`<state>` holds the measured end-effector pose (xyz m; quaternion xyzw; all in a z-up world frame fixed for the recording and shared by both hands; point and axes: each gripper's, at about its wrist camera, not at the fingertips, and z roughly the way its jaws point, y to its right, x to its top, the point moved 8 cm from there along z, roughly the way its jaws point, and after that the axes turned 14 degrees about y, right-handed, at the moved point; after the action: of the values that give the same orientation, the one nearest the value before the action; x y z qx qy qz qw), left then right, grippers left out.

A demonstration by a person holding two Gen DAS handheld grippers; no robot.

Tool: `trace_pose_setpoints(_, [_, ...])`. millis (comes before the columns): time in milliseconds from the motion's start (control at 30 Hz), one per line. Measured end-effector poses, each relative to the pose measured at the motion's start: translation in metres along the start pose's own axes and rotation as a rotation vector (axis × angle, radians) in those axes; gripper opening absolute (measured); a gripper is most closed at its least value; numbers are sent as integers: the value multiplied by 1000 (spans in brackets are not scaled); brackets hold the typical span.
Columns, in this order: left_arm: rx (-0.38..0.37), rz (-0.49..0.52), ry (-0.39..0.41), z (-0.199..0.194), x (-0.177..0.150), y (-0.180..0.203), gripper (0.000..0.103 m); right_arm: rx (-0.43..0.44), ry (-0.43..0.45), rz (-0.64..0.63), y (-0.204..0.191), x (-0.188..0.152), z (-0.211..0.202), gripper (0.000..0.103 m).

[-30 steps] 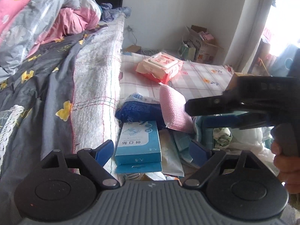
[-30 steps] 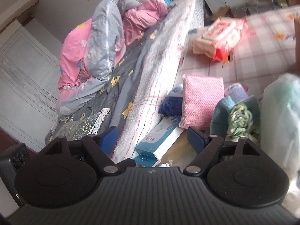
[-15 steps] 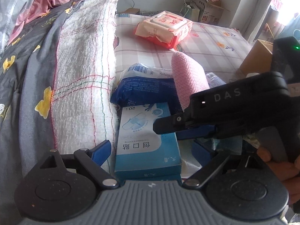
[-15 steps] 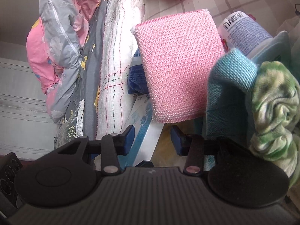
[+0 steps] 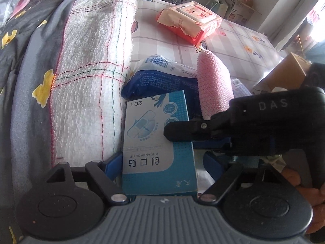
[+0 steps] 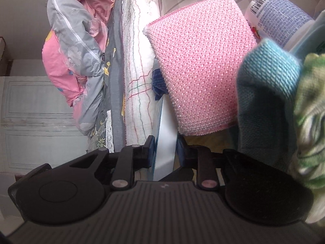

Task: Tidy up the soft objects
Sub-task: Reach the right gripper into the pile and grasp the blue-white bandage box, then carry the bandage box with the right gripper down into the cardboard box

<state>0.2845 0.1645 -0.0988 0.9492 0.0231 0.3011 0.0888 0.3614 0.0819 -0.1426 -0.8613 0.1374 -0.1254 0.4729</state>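
A blue-and-white bandage box point(image 5: 158, 134) lies flat beside the bed's edge. My left gripper point(image 5: 162, 160) straddles its near end with its jaws closing. The left pad is at the box's side and the right fingertip point(image 5: 211, 160) stands a little clear of it. My right gripper point(image 6: 165, 150) has the box's thin edge point(image 6: 165, 126) between its closing jaws, with both pads against it. Its black body point(image 5: 264, 122) reaches in from the right, one finger lying across the box's top. A pink knitted scrub pad point(image 6: 199, 61) stands upright just behind the box.
A dark blue packet point(image 5: 158, 81) lies behind the box, and a wet-wipe pack point(image 5: 189, 22) farther back on the checked mat. The quilt-covered bed point(image 5: 87, 71) walls the left side. A teal cloth point(image 6: 268, 93), a green-white cloth point(image 6: 310, 122) and a bottle point(image 6: 280, 18) crowd the right.
Both grippers have come down onto the bandage box. The right one rolled and narrowed its jaws around the box's edge. The left one now has the box's end between its fingers.
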Motion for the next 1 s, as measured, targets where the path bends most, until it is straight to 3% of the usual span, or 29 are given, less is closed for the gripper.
trace_pose_setpoints(300, [23,-36,100,-63,-2,12,76,101,-23,-39,-36,-18,-37,19])
trace_pose_setpoints(467, [-7,2,183,-105,6,51,76,178,-8,-108,-60,-20,-91,19])
trace_pose_setpoints(700, [-131,128,280,-126,30,157,77,240,136,-210,-65,14,-214,19])
trace_pose_setpoints(1000, [-348,271,295,-70,65,321,80,159,401,-217,1,96,-366,19])
